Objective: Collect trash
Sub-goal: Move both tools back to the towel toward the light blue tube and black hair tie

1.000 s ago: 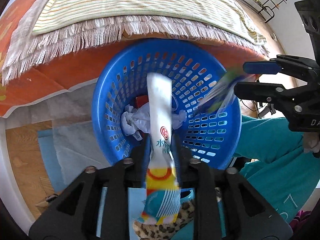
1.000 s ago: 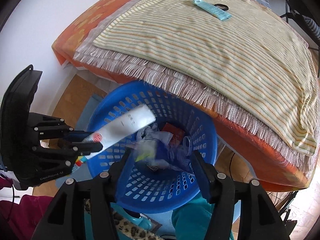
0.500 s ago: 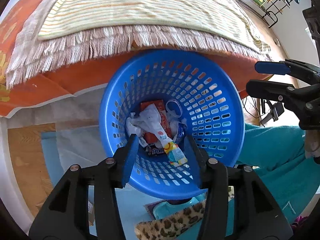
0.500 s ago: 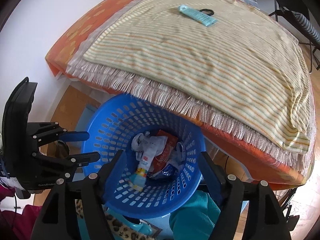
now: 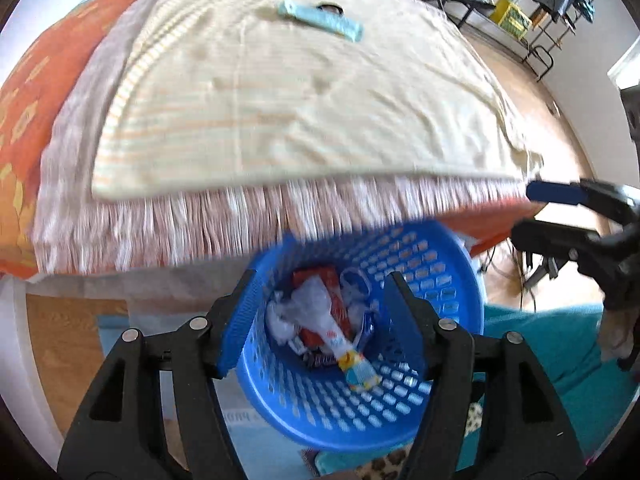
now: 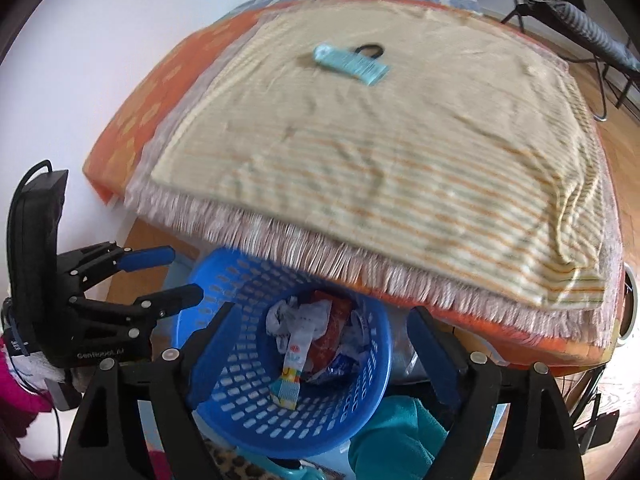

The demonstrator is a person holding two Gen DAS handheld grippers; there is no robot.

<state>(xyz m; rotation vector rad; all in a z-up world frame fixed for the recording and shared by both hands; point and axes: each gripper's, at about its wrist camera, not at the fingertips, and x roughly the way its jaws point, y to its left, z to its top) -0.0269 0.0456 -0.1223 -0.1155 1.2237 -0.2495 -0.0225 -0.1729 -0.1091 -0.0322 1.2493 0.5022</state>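
A blue perforated basket [image 5: 404,400] [image 6: 240,412] stands on the floor below the bed's edge. It holds several wrappers, among them a long white wrapper with a yellow and blue end [image 5: 340,340] [image 6: 298,354]. My left gripper [image 5: 320,316] is open and empty above the basket; it also shows at the left of the right wrist view [image 6: 168,276]. My right gripper [image 6: 316,348] is open and empty above the basket, and shows at the right of the left wrist view [image 5: 528,212]. A light blue wrapper [image 5: 322,20] [image 6: 352,63] lies on the far part of the bed.
A striped cream blanket with a fringe [image 5: 280,92] [image 6: 380,152] covers an orange bed sheet [image 6: 160,92]. A black ring-shaped item [image 6: 370,50] lies beside the light blue wrapper. Teal cloth [image 6: 396,436] and a leopard-print item [image 5: 384,464] lie by the basket.
The left gripper let go of the long white wrapper, which now lies in the basket. The right gripper's wrapper also dropped in. Both grippers have risen and tilted toward the bed.
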